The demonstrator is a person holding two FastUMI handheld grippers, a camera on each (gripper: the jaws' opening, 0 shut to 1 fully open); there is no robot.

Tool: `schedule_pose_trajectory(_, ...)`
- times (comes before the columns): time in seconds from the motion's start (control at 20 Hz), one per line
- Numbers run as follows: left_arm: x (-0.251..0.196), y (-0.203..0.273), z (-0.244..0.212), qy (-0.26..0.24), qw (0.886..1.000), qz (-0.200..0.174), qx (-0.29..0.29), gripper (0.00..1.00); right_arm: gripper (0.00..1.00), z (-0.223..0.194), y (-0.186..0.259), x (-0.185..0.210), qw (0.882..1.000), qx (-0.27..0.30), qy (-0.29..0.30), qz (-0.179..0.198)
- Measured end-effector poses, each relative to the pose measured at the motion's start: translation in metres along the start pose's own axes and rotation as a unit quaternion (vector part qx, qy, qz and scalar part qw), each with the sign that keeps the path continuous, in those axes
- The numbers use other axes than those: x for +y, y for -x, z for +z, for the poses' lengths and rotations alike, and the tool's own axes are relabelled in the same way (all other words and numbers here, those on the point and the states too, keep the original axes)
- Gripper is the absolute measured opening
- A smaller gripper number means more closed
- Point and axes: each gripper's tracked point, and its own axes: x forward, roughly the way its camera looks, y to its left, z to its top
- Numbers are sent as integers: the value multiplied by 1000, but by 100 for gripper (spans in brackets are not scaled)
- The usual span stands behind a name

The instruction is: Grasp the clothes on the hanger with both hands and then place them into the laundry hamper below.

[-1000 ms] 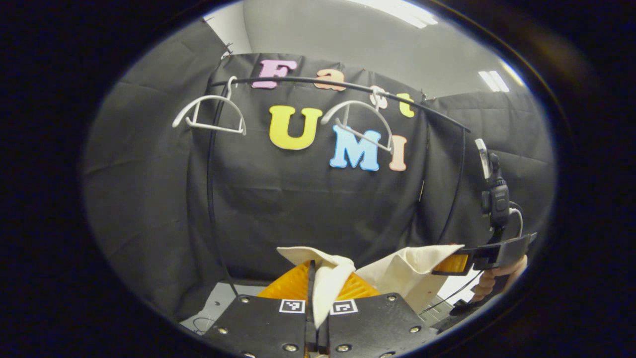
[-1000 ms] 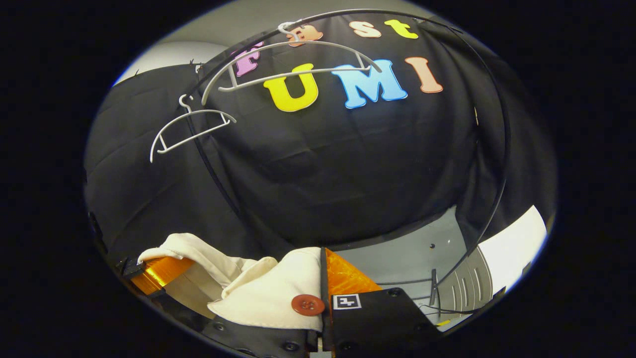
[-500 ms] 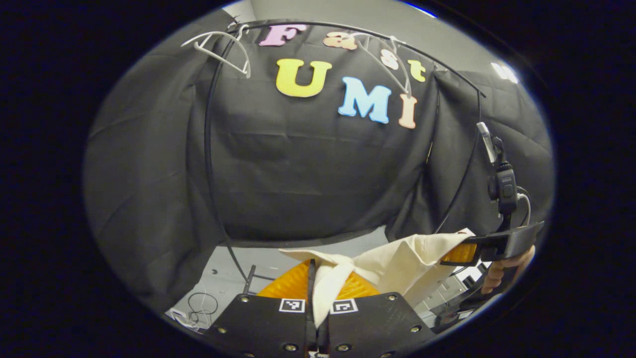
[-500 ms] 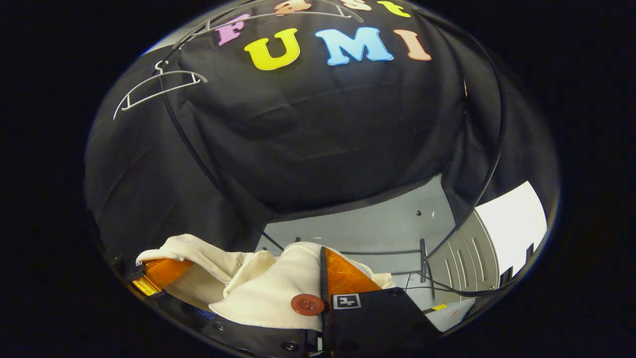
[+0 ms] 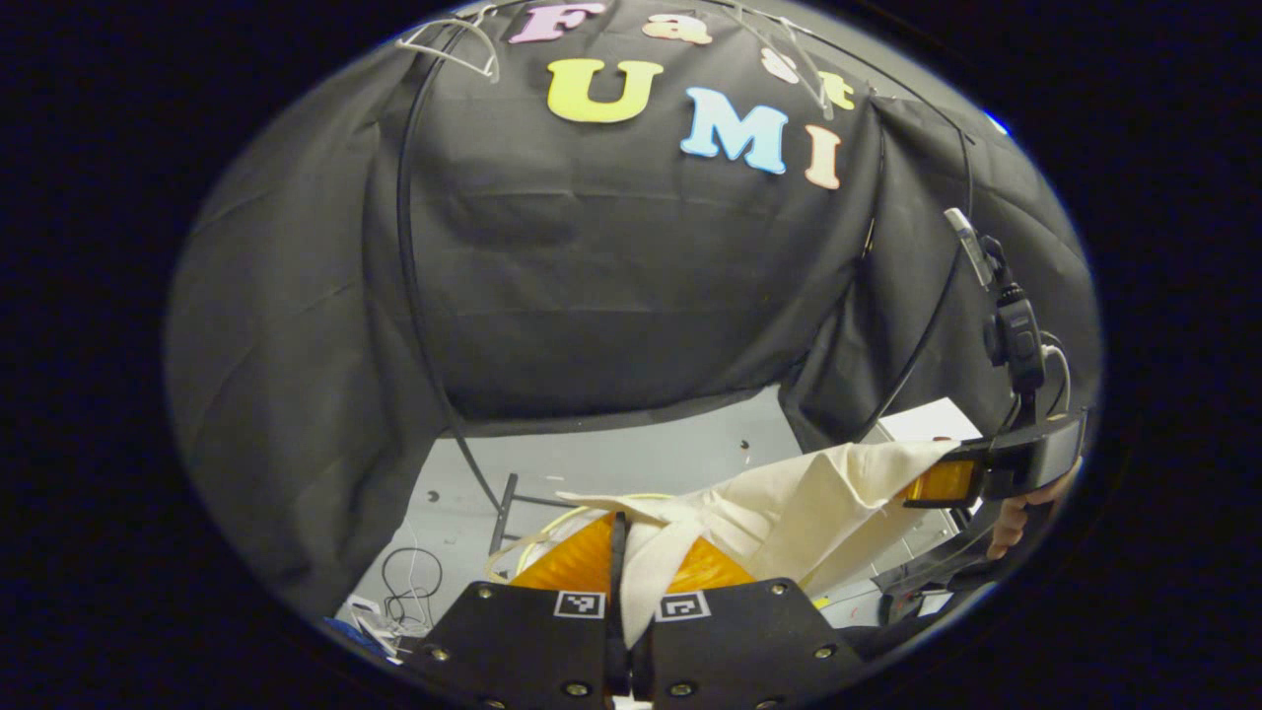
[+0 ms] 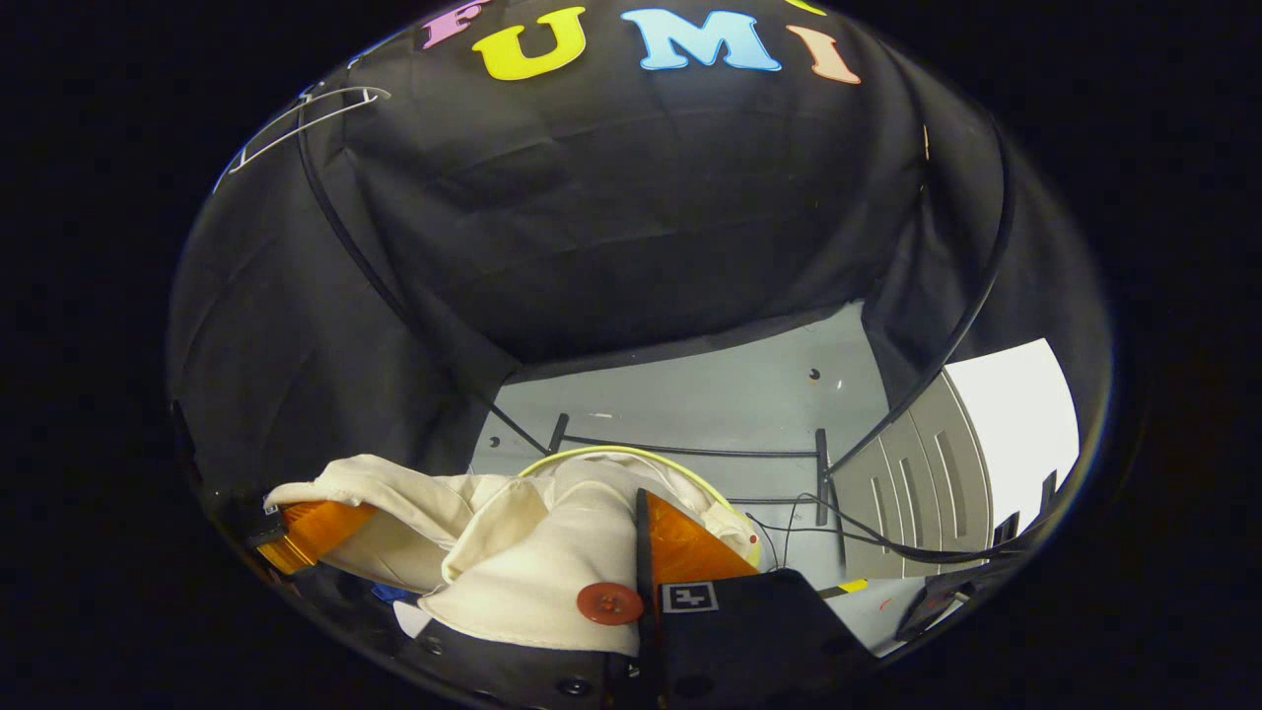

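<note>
You hold one cream garment (image 5: pixel 789 498), stretched between your two grippers. Your left gripper (image 5: pixel 631 582) has its fingers pressed together on a fold of the cloth, which rises between them at the bottom of the left gripper view. Your right gripper (image 6: pixel 641 552) is likewise clamped on the fabric, next to one red-brown button (image 6: pixel 609 603) sewn on the cloth beside the near finger. In the left gripper view the right gripper (image 5: pixel 951 481) also shows far off at the right edge, with your hand (image 5: pixel 1016 513) below it and the garment's far corner pinched in it. In the right gripper view the left gripper (image 6: pixel 306 528) shows at the lower left, the cloth draped over it.

Count two white hangers: in the left gripper view, one (image 5: pixel 449 44) at the upper left and one (image 5: pixel 789 59) at the upper right, both bare and hooked on the black arched rail (image 5: pixel 404 276). The right gripper view shows one of them (image 6: pixel 296 118) at the upper left.

One laundry hamper is below the garment; its pale yellow rim (image 6: pixel 631 454) curves just past the cloth in the right gripper view, and a part of that rim (image 5: pixel 532 537) peeks out left of your left fingers. The cloth hangs over its opening, so what lies inside cannot be made out. The hamper stands on the grey floor (image 6: pixel 690 394), where loose cables (image 5: pixel 404 582) also lie.
</note>
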Motion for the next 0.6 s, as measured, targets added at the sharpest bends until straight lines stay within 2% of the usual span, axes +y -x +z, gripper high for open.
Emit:
schedule_pose_trajectory(0.15,6,-17,-13,5,1000,10,20,4,14,-11,-9,0,1000,22,0,-1)
schedule_pose_trajectory(0.35,17,-17,-26,-2,999,15,34,4,14,-13,-16,-2,999,36,7,-18)
schedule_pose_trajectory(0.45,22,-15,-33,2,999,18,42,2,22,-13,-17,2,999,41,15,-17)
schedule_pose_trajectory(0.5,26,-14,-38,8,998,23,52,2,5,-14,-16,4,999,42,18,-17)
schedule_pose_trajectory(0.55,30,-14,-41,13,998,27,54,2,5,-14,-13,7,999,41,16,-9)
schedule_pose_trajectory(0.6,30,-9,-39,19,998,30,51,17,24,-15,-12,9,999,45,12,-3)
